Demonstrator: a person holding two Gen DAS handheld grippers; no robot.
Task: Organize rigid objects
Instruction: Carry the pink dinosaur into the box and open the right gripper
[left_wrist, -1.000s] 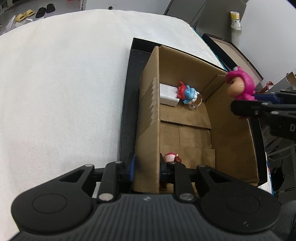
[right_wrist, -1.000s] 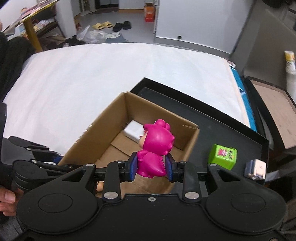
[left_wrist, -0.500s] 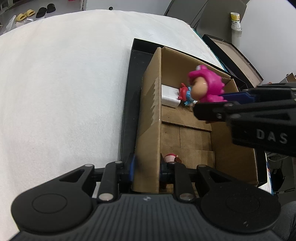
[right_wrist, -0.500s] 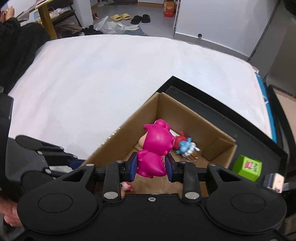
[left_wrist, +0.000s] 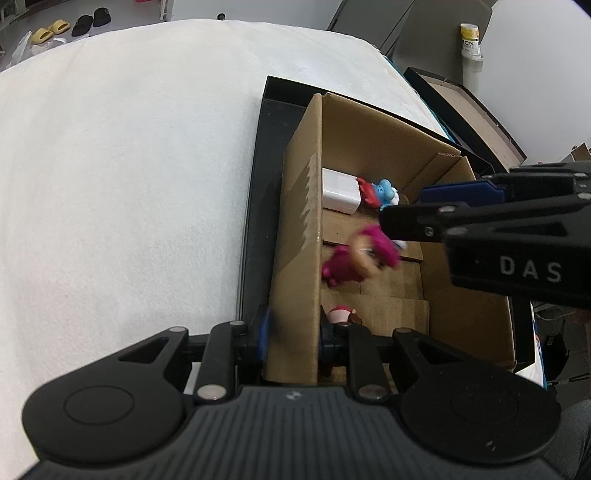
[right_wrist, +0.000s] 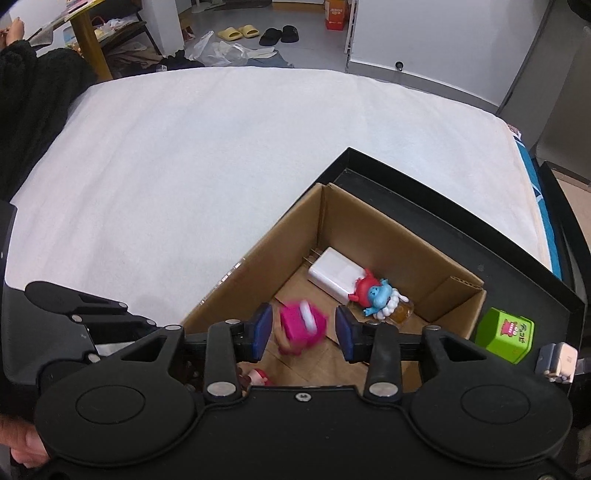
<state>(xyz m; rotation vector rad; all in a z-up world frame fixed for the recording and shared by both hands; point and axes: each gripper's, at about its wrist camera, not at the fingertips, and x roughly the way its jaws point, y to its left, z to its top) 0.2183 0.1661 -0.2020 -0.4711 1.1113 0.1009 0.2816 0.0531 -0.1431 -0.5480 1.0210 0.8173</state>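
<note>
Left gripper (left_wrist: 291, 332): we have its fingers clamped on the near wall of the cardboard box (left_wrist: 301, 236), one pad outside and one inside.
Right gripper (right_wrist: 303, 334): we see it above the open box with its blue pads spread apart and nothing pinched between them.
Pink figure (right_wrist: 301, 326): we see it blurred, loose in the gap between the right pads; from the left wrist view it shows inside the box (left_wrist: 360, 254), close to the wall we grip, and we cannot tell whether it touches the floor.
White charger block (right_wrist: 332, 275): we see it flat on the box floor in the far corner.
Red and blue figure (right_wrist: 376, 295): it lies just beside the charger, touching it.
Small red-capped figure (left_wrist: 341, 315): it sits on the box floor, near the inner left pad.
Black tray (right_wrist: 517, 273): the box stands in it, on the white bedding (right_wrist: 221, 166).
Green cube (right_wrist: 504, 334): we see it in the tray, outside the box to the right.
Small white adapter (right_wrist: 557, 362): it lies just beyond the green cube.
</note>
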